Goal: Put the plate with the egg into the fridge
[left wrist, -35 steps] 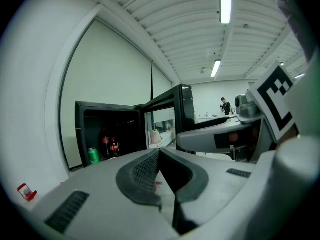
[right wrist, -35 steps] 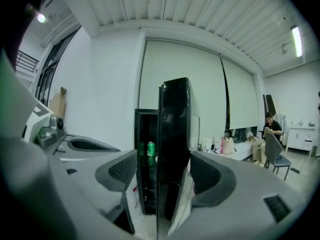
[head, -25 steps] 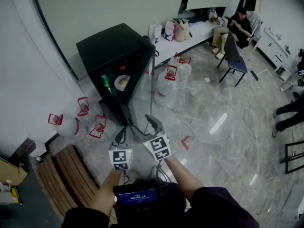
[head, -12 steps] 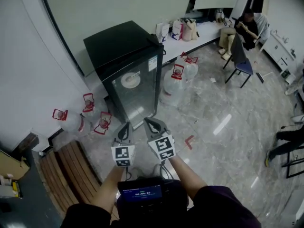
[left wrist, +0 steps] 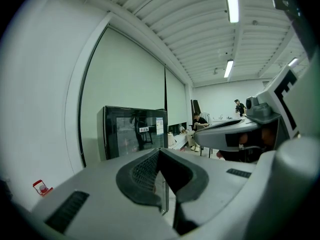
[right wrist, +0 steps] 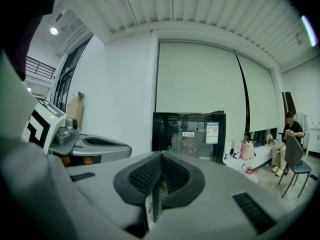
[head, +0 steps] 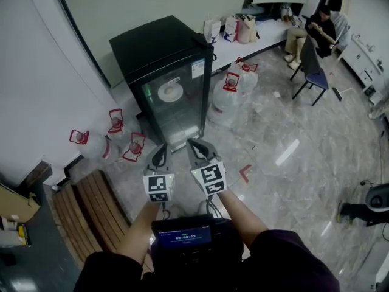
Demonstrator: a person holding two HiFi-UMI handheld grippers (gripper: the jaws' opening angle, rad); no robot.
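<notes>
A black fridge [head: 159, 46] with a glass door [head: 176, 105] stands by the wall, its door closed. Through the glass I see the white plate with the egg [head: 170, 92] on a shelf inside. My left gripper [head: 161, 149] and right gripper [head: 194, 145] are side by side above the floor just in front of the door, apart from it. Both are shut with nothing between their jaws. In the left gripper view the fridge [left wrist: 134, 132] sits beyond the shut left gripper [left wrist: 161, 155]; in the right gripper view the fridge [right wrist: 189, 135] is straight ahead of the right gripper [right wrist: 160, 156].
Water jugs with red handles lie left of the fridge [head: 87, 143] and right of it [head: 228, 95]. A wooden bench [head: 82, 218] is at my lower left. A person [head: 310, 30] sits by a blue chair [head: 316, 79] and a white table with bags [head: 243, 32].
The fridge door, open a second ago, has swung closed with the plate inside. Both grippers have drawn back a little from the fridge.
</notes>
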